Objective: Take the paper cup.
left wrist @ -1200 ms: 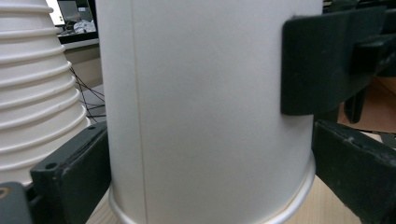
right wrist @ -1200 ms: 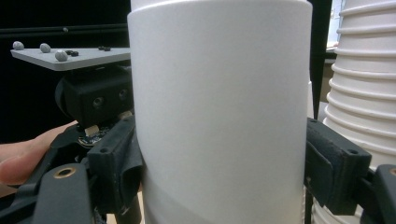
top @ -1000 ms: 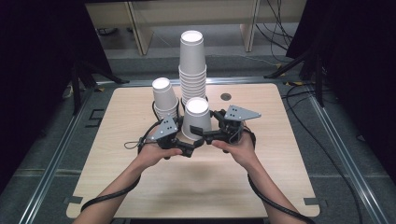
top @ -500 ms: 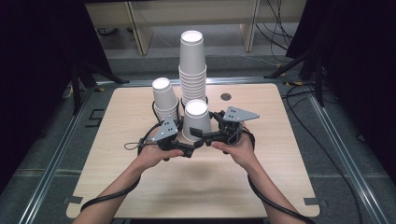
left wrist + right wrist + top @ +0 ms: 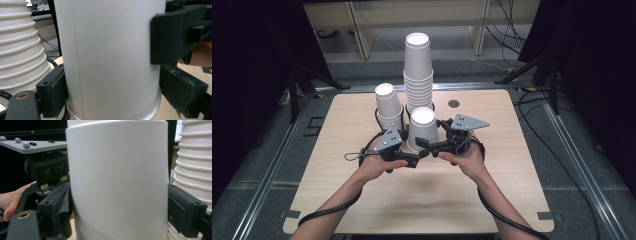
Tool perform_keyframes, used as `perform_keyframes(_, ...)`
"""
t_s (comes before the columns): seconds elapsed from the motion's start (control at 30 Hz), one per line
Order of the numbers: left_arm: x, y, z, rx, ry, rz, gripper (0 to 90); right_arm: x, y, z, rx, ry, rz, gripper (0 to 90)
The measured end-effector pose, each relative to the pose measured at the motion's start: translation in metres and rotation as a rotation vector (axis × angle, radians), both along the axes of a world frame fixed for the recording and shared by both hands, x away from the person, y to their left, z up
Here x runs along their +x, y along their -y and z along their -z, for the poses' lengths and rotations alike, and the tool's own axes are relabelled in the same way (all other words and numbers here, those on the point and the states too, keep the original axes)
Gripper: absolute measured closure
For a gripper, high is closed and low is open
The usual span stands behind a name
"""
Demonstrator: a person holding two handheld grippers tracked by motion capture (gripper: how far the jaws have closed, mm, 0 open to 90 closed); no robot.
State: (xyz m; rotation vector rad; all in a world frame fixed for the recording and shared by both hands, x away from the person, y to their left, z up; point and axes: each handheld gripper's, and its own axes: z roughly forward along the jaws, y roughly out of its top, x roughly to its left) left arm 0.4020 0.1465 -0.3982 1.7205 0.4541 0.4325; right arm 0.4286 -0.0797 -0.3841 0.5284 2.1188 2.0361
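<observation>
The tall stack (image 5: 418, 70) of white paper cups stands upside down at the far middle of the table (image 5: 512, 190), and the short stack (image 5: 388, 107) stands to its left. In front of them, apart from both, is the single cup (image 5: 423, 130), also upside down with its rim on the wood.

The left gripper (image 5: 412, 154) has just been closing its jaws, and they now hold the cup low on its wall. The right gripper (image 5: 428, 146) has just been opening; its jaws are wide around the same cup and seem to press no more. It looks like a passing of the cup from one side to the other.

To do this well, the left grip should be gentle, because thin paper bends easily. The right one should draw straight back, without touching the tall stack just beside it.

The table is pale wood with rounded corners and a small dark round mark (image 5: 454, 103) near its far edge. The room around it is dark, with a grey floor and loose cables (image 5: 562, 165) at the right.
</observation>
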Motion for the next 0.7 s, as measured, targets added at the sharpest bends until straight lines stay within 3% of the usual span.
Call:
perform_keyframes(0.03, 0.0, 0.0, 0.0, 0.003, -0.001, 0.001, 15.0, -0.001, 0.0, 0.0, 0.003, -0.015, -0.003, 15.7)
perform_keyframes(0.07, 0.0, -0.001, 0.0, 0.008, -0.001, 0.003, 15.2, 0.001, -0.001, 0.001, 0.011, 0.012, -0.014, 15.5)
perform_keyframes(0.2, 0.0, -0.002, 0.0, 0.013, 0.0, 0.008, 16.0, 0.001, 0.0, 0.002, -0.002, -0.007, -0.012, 14.7)
perform_keyframes(0.3, 0.0, -0.002, 0.0, 0.019, 0.001, 0.009, 16.6, 0.003, -0.001, 0.002, 0.012, 0.026, -0.013, 14.0)
perform_keyframes(0.37, 0.0, -0.003, 0.001, 0.028, 0.0, 0.003, 16.8, -0.001, 0.0, 0.001, 0.013, -0.036, -0.006, 12.3)
perform_keyframes(0.43, 0.001, -0.004, 0.003, 0.028, -0.005, 0.002, 16.9, 0.0, 0.001, 0.001, 0.019, -0.018, -0.002, 12.4)
perform_keyframes(0.47, 0.0, -0.005, 0.003, 0.032, -0.009, -0.001, 17.0, -0.001, 0.002, 0.001, 0.025, -0.045, -0.005, 12.4)
perform_keyframes(0.5, 0.0, -0.005, 0.004, 0.042, -0.01, 0.0, 17.0, 0.0, 0.003, 0.001, 0.022, -0.021, 0.0, 12.3)
perform_keyframes(0.53, 0.0, -0.006, 0.005, 0.046, -0.011, 0.0, 17.1, -0.001, 0.004, 0.001, 0.025, -0.038, 0.003, 12.4)
perform_keyframes(0.7, 0.0, -0.009, 0.006, 0.066, -0.015, -0.004, 17.3, -0.002, 0.009, 0.0, 0.03, -0.033, -0.005, 12.4)
